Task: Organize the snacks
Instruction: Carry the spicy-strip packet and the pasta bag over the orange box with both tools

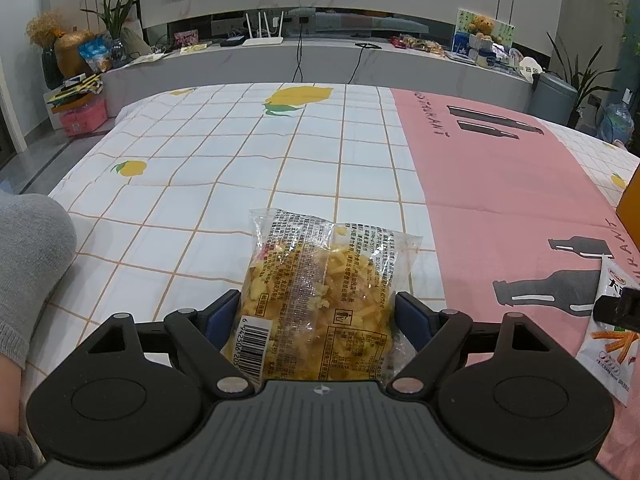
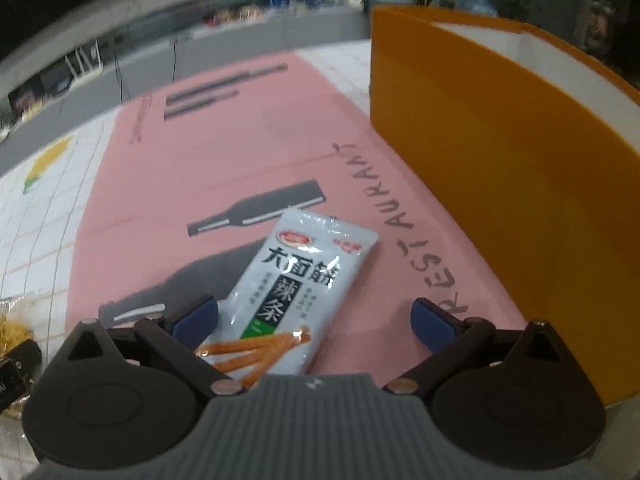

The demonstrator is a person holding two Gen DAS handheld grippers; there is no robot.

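A clear bag of yellow crisps [image 1: 320, 300] points away from me between the blue pads of my left gripper [image 1: 318, 312], and both pads touch its sides, so the gripper is shut on it. A white packet of spicy strips [image 2: 296, 284] lies flat on the pink part of the tablecloth [image 2: 192, 184]. My right gripper [image 2: 316, 316] stands wide open around the packet's near end. The left pad [image 2: 196, 316] is at the packet's edge and the right pad [image 2: 432, 320] is well apart from it. The same packet [image 1: 608, 348] shows at the right edge of the left wrist view.
An orange open-topped box [image 2: 500, 160] stands on the table just right of the white packet; its corner [image 1: 631, 208] shows in the left wrist view. A grey sleeve [image 1: 28, 264] rests at the left. A grey counter [image 1: 320, 60] with clutter runs behind the table.
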